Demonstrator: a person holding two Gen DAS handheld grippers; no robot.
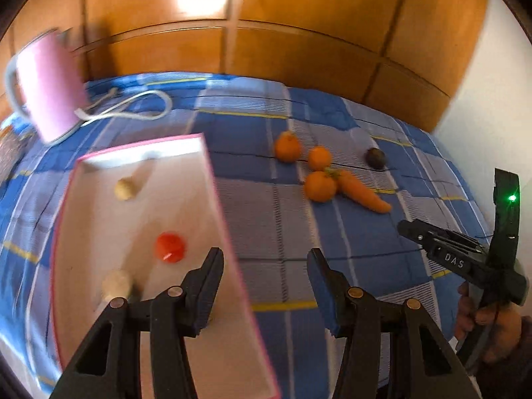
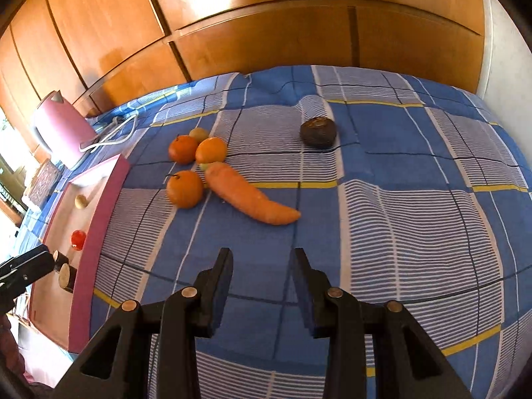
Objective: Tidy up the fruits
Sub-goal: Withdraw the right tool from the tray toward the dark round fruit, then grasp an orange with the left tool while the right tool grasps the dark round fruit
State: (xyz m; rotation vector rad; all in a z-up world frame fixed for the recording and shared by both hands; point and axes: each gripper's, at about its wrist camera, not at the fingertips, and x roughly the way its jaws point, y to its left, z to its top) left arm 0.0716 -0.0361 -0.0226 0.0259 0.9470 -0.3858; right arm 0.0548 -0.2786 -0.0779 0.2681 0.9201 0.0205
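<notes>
Three oranges (image 2: 185, 189) and a carrot (image 2: 249, 196) lie together on the blue checked cloth, with a dark round fruit (image 2: 318, 132) farther right. A small greenish fruit (image 2: 199, 134) sits behind the oranges. A pink-edged tray (image 1: 229, 219) at the left holds a red tomato (image 1: 170, 246) and two pale round pieces (image 1: 125, 189). My left gripper (image 1: 264, 259) is open and empty above the tray's right edge. My right gripper (image 2: 262, 259) is open and empty, short of the carrot. It also shows in the left wrist view (image 1: 409, 227).
A pink kettle (image 1: 50, 86) with a white cord (image 1: 133, 109) stands at the back left. Wooden wardrobe doors (image 2: 266, 33) rise behind the bed. A white wall (image 1: 492, 83) is at the right.
</notes>
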